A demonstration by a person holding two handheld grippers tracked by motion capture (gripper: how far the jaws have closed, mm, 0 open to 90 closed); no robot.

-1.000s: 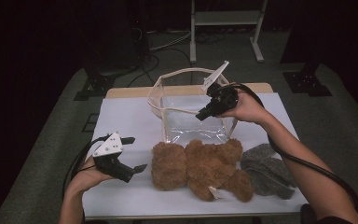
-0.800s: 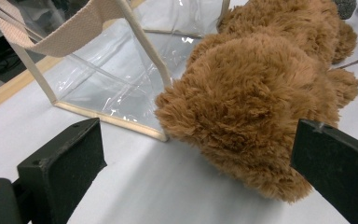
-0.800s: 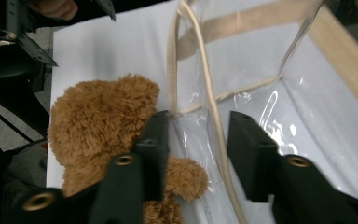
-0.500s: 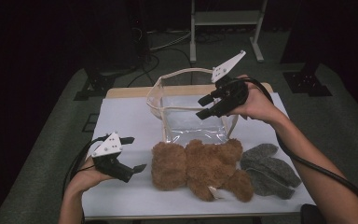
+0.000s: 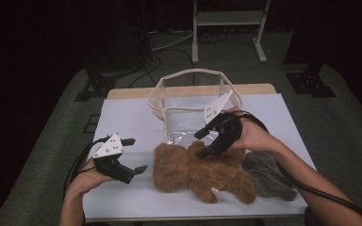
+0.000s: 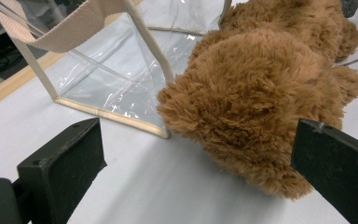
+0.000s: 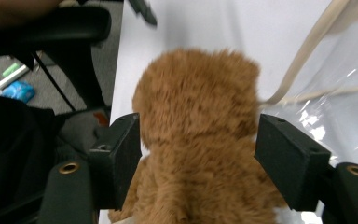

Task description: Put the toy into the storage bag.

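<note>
Two open grippers flank the brown teddy bear [image 5: 198, 168] lying low in the frame's centre, before the clear bag [image 5: 193, 106]. Right gripper [image 5: 206, 143], jaws just opened, straddles its body ungripped; closing comes next, I judge. Left gripper [image 5: 134, 155] waits apart.

My right gripper [image 5: 206, 141] hides part of the brown plush teddy bear [image 5: 193, 172]; the grey furry toy [image 5: 268, 176] lies partly behind my forearm.
</note>
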